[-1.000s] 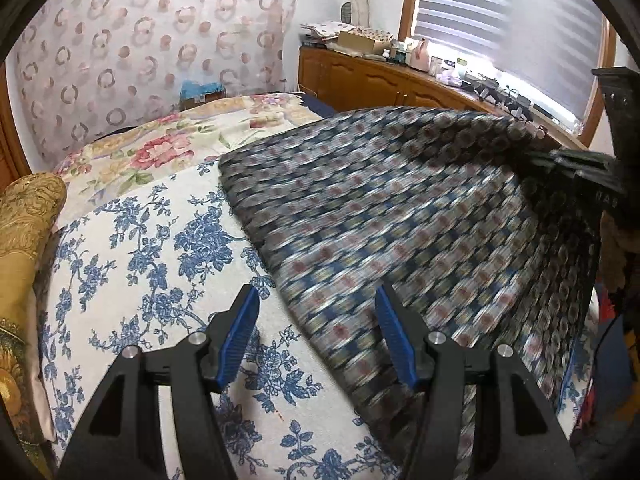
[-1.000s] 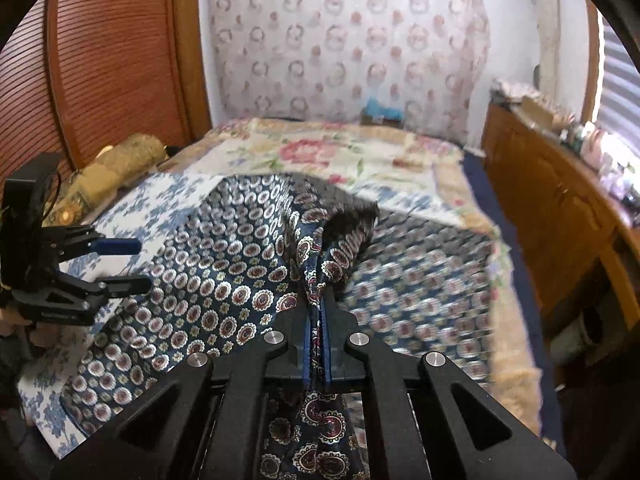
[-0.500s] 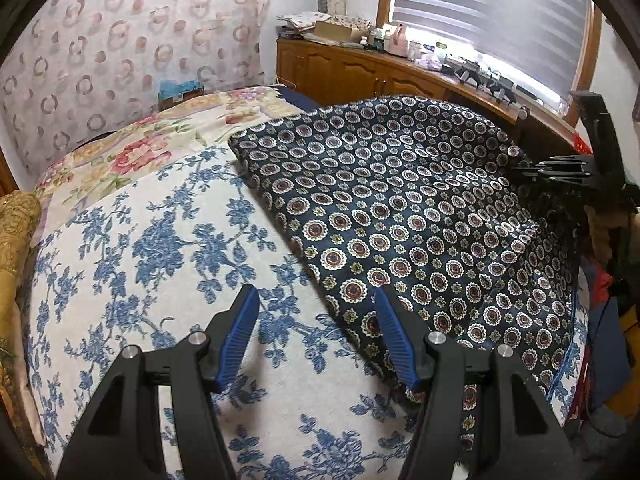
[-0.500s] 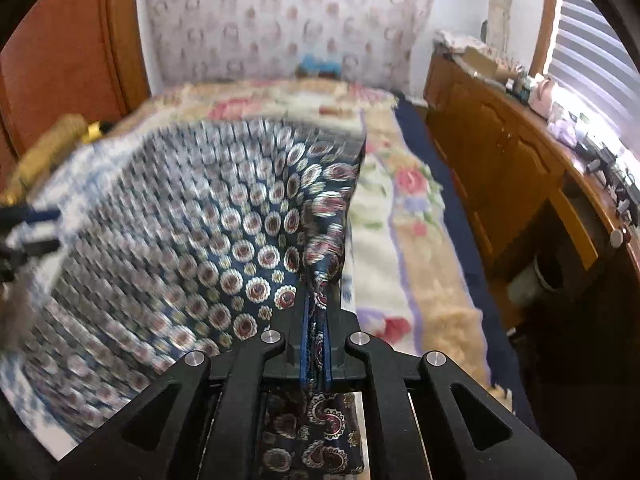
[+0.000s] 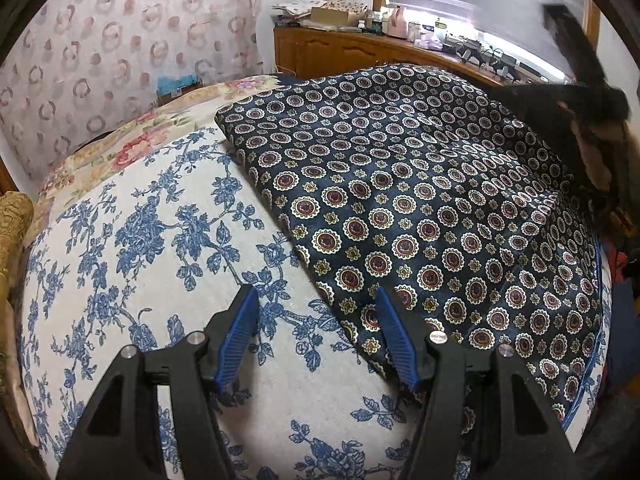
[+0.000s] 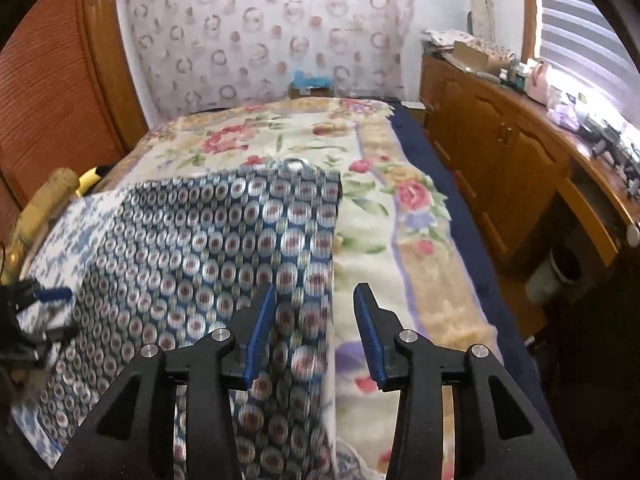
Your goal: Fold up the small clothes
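Observation:
A dark navy cloth with round medallion print (image 5: 420, 208) lies spread flat on the bed, over a white sheet with blue flowers (image 5: 132, 248). My left gripper (image 5: 316, 336) hovers open over the cloth's near left edge, with nothing between its blue pads. In the right wrist view the same cloth (image 6: 216, 264) looks blurred. My right gripper (image 6: 314, 332) hangs over the cloth's right edge; its jaws are opening and no longer pinch the fabric. The right gripper (image 5: 580, 96) shows as a dark blur at the cloth's far right, and the left gripper (image 6: 44, 312) sits at the cloth's left side.
A cream blanket with roses (image 6: 384, 208) covers the bed's far and right part. A wooden cabinet (image 6: 500, 148) with clutter on top runs along the right under a window blind. A patterned curtain (image 6: 272, 32) hangs behind, a wooden wardrobe (image 6: 52, 80) stands at left, and a golden cushion (image 5: 12, 224) lies by it.
My right gripper, shut on a bunched fold of the cloth before, has swung right and let it go. The cloth now lies flat. My left gripper stayed open and shifted slightly.

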The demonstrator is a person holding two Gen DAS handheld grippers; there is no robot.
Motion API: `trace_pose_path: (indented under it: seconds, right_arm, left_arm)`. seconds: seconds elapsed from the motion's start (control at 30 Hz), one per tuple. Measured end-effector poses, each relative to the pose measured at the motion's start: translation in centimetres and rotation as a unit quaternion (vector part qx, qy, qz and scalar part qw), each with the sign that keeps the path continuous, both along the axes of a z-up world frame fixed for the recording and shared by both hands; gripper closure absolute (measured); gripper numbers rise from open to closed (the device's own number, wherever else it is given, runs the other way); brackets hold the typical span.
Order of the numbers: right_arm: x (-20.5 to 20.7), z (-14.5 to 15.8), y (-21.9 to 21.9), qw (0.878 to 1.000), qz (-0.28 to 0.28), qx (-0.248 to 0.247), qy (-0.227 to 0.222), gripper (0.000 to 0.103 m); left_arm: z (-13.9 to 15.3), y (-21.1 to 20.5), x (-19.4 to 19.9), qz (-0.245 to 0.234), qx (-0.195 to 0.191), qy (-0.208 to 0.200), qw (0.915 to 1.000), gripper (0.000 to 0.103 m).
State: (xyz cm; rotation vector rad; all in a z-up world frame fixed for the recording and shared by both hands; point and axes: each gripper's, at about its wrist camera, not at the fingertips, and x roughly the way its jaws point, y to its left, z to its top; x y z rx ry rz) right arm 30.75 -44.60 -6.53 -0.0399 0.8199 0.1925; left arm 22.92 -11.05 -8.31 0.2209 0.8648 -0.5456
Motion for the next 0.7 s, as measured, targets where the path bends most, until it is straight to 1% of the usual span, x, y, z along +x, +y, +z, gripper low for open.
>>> trace_pose_path:
  seconds: [0.1,0.17,0.27,0.33,0.4,0.43,0.47,0.57,0.63,0.7]
  right_arm:
    - [2.8,-0.4,0.2,1.0,0.005,0.01,0.019,0.062]
    - [4.9,-0.9,0.2,0.999,0.01,0.019,0.037,0.062]
    - [6.7,-1.6,0.0,0.998,0.008,0.026,0.055,0.062]
    - [7.8,-1.6,0.1,0.998,0.011,0.034,0.06,0.062]
    - [8.4,-1.4,0.2,0.997,0.017,0.033,0.063,0.064]
    - [8.6,-1.3,0.4,0.997,0.022,0.03,0.062,0.068]
    - [8.8,-1.2,0.6,0.997,0.031,0.028,0.062,0.079]
    - [9.1,-0.7,1.6,0.997,0.052,0.009,0.052,0.1]
    - [8.9,-0.1,2.0,0.998,0.057,-0.013,0.021,0.102]
    - [8.9,0.4,2.0,0.999,0.042,-0.03,-0.002,0.103]
  left_arm:
    - [0.0,0.0,0.0,0.0,0.0,0.0,1.0,0.04]
    - [0.0,-0.1,0.0,-0.002,0.001,0.0,1.0,0.037]
    - [-0.1,-0.1,0.1,-0.003,0.002,0.0,1.0,0.035]
    - [-0.1,-0.2,0.1,-0.003,0.002,0.0,1.0,0.035]
    - [-0.1,-0.2,0.0,-0.004,0.003,0.0,1.0,0.034]
    - [-0.1,-0.2,0.1,-0.004,0.002,0.0,1.0,0.034]
    - [-0.1,-0.2,0.0,-0.004,0.002,0.0,1.0,0.034]
    - [-0.1,-0.2,0.0,-0.004,0.002,0.0,1.0,0.034]
    - [-0.1,-0.2,0.0,-0.004,0.002,0.0,1.0,0.033]
    - [-0.1,-0.2,0.0,-0.003,0.003,0.0,1.0,0.033]
